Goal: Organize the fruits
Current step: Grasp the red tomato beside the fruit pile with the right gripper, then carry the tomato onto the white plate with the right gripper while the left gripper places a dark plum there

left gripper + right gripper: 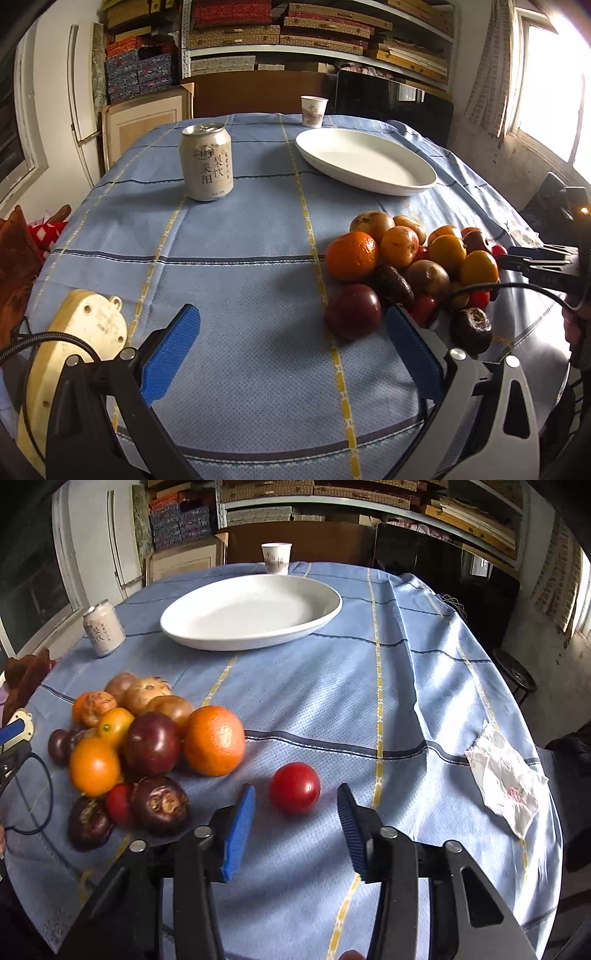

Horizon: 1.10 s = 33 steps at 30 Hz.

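Right gripper [295,823]: jaws partly apart, blue pads facing each other, nothing clasped. A red tomato [294,788] lies on the cloth just ahead of the tips, in line with the gap; the pads do not press on it.

Left gripper [291,354]: jaws spread wide, released, holding nothing. Its right pad [410,354] stands just beside a dark red fruit [352,311] at the near edge of the pile; contact cannot be told.

Fruit pile [147,738]: heaped on the blue checked tablecloth [332,701], left of the right gripper. Contents: a large orange [214,740], smaller yellow-orange fruits, brownish round fruits, dark purple-brown fruits, small red ones. The red tomato sits apart from the heap, to its right.

White oval plate [325,613]: beyond the pile, toward the far side of the table; no fruit in it.

Drink can [206,162]: upright, left of the plate.

Paper cup [313,110]: upright, at the far table edge just behind the plate; contents not visible.

Crumpled white wrapper [506,779]: near the right table edge.
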Tool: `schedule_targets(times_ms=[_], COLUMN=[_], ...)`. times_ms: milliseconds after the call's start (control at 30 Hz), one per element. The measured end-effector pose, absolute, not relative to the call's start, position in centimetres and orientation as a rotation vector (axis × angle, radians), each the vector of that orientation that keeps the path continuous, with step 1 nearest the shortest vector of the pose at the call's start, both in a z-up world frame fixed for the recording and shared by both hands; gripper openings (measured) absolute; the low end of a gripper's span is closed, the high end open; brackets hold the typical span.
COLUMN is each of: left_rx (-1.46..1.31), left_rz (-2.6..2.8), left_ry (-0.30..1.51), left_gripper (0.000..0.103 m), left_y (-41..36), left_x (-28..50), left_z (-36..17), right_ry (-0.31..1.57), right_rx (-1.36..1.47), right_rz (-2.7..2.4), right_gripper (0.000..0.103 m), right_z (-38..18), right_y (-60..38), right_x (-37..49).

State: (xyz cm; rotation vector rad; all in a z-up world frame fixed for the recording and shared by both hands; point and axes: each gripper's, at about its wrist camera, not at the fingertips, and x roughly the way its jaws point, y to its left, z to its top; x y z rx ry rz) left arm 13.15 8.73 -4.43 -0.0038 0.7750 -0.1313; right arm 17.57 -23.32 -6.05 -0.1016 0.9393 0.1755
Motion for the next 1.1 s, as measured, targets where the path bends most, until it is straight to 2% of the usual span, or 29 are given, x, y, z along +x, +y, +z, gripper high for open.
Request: schedule_targets(times_ms=[100,467,500,533,600,900,1067,1100], left_rx=[-0.010,0.014,0.024,0.033,0.024,-0.032,-0.040,-0.042], left_rz=[-0.143,-0.248,-0.257,-0.267,-0.293,-0.307,-0.312,-0.320], left_ry=[0.781,0.805,0.808,0.818,0.846,0.918,0.960,0.962], left_gripper=[0.099,0.099,0.095,0.083,0.067,0.052,0.050,0.041], left_y=[8.7,7.2,6.8,6.4,6.0,6.1,5.9,5.8], left_x=[13.3,14.1,14.2,14.5,15.0,16.3,17.3,17.3], left_z=[-5.0,-5.0,-5.1,-5.3,-5.6,-6.9,-7.6,-7.6], right_ry=[0.953,0.852,0.848,0.846,0.845,0.832,0.829,0.827], right_rx=[-0.106,-0.048,-0.042,-0.033,-0.017,0.010,0.025,0.026], right_rz=[0.177,0.179,0.178,0.180,0.192,0.254,0.270,0.273], right_gripper=[0.030,0.030,0.030,0.030,0.030,0.030,0.030,0.030], right_z=[-6.6,-2.8,-2.6,-2.5,-2.5,-2.7,-2.9,-2.8], right_y=[-23.1,-25.3,-25.6,-25.8,-26.1,-25.4,-25.0,-24.8], right_x=[18.3,12.6,12.2,11.9,11.6,11.2,11.7,11.8])
